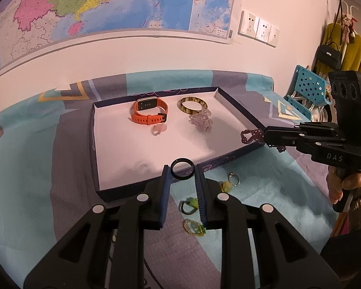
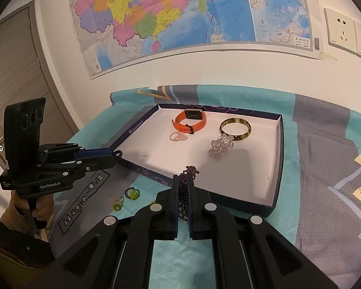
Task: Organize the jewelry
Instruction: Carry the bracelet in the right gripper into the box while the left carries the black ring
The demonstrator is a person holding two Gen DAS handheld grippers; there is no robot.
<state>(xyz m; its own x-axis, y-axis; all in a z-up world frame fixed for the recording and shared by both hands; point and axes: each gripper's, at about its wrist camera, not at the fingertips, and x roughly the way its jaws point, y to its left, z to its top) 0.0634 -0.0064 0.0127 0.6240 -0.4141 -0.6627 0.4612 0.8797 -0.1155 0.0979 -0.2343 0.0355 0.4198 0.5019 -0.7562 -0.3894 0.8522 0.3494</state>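
The left claw (image 1: pixel 182 172) pinches a black ring (image 1: pixel 182 169) between its tips at the box's (image 1: pixel 95 144) near rim, while the right claw (image 2: pixel 183 187) is clamped tight on a dark purple bead bracelet (image 2: pixel 189 172) over that same rim. Beyond both claws, inside the box, lie an orange watch (image 1: pixel 149 112), an amber bangle (image 1: pixel 192 104), a clear bead bracelet (image 1: pixel 202 120) and a pale ring (image 1: pixel 159 129); just under and beside the left claw, green and yellow rings (image 1: pixel 189 206) sit on the patterned cloth (image 1: pixel 24 168)

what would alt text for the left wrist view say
The left tool pinches a black ring above the near edge of a shallow white-lined box on a patterned cloth. The box holds an orange watch, a bangle and clear beads. At right, the right tool holds purple beads.
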